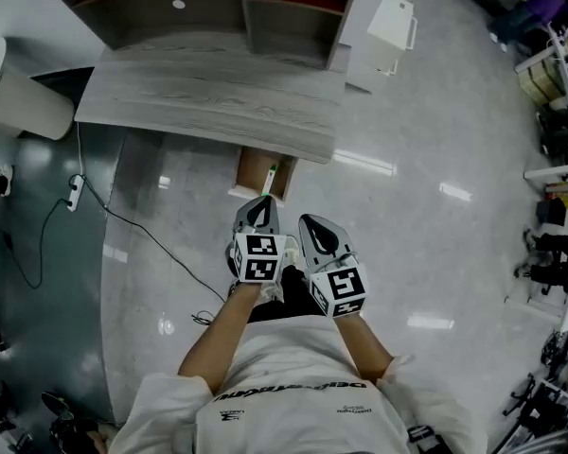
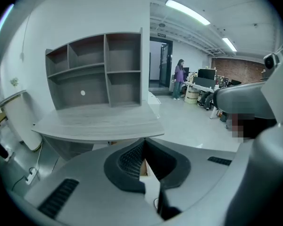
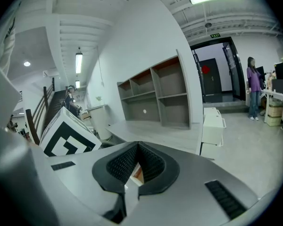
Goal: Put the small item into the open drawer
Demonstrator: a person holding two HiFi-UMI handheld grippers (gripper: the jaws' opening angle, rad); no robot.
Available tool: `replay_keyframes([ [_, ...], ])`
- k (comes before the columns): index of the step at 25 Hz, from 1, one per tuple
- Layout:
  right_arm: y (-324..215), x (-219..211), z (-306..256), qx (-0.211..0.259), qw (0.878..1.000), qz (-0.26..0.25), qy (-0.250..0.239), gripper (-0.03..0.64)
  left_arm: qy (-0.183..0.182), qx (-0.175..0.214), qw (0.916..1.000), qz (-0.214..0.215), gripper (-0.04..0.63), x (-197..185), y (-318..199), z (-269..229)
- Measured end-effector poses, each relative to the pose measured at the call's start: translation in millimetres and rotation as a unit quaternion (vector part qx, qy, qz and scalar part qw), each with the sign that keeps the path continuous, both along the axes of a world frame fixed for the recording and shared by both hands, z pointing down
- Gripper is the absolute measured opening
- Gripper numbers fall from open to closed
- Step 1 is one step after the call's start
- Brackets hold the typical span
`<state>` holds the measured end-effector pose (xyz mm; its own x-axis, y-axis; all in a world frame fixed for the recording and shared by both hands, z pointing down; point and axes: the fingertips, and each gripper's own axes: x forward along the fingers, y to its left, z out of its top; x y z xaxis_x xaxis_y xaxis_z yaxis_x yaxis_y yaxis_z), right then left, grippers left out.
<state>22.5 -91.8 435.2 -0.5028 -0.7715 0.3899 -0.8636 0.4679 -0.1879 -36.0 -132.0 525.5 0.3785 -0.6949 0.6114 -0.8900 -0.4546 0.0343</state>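
While both the left gripper (image 1: 259,203) and right gripper (image 1: 309,221) hold their ribbed black jaws pressed together on nothing, the open drawer (image 1: 252,169), brown-lined under the grey wood-grain desk (image 1: 208,102), lies straight ahead and below. A slim pale item (image 1: 271,174) seemingly lies in it already, lengthwise, nearer the left gripper.

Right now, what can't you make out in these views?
Open drawer, head view: the desk edge covers its back; the pale thing inside is too small to name.
Left gripper view: the shut left gripper hides most of the drawer; only a sliver shows between the jaws.
Right gripper view: the right gripper, also shut, does the same.
Shelf unit, head view: cut off by the top edge.
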Motion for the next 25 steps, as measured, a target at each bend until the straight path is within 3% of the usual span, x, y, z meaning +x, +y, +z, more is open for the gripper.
replay_keyframes([
  [9,4.2,5.1,-51.9,0.025,0.999,0.021,-0.029,0.029,0.031,0.047,0.9984,0.002,0.015,-5.0,13.8,-78.5],
  [17,1.0,-2.3,-101.4,0.075,0.997,0.015,-0.027,0.029,0.049,0.130,0.9900,0.023,0.015,-5.4,17.1,-142.3],
  [25,3.1,-9.7,-123.8,0.102,0.994,0.008,-0.026,0.029,0.065,0.165,0.9839,0.021,0.015,-9.9,30.9,-178.8],
])
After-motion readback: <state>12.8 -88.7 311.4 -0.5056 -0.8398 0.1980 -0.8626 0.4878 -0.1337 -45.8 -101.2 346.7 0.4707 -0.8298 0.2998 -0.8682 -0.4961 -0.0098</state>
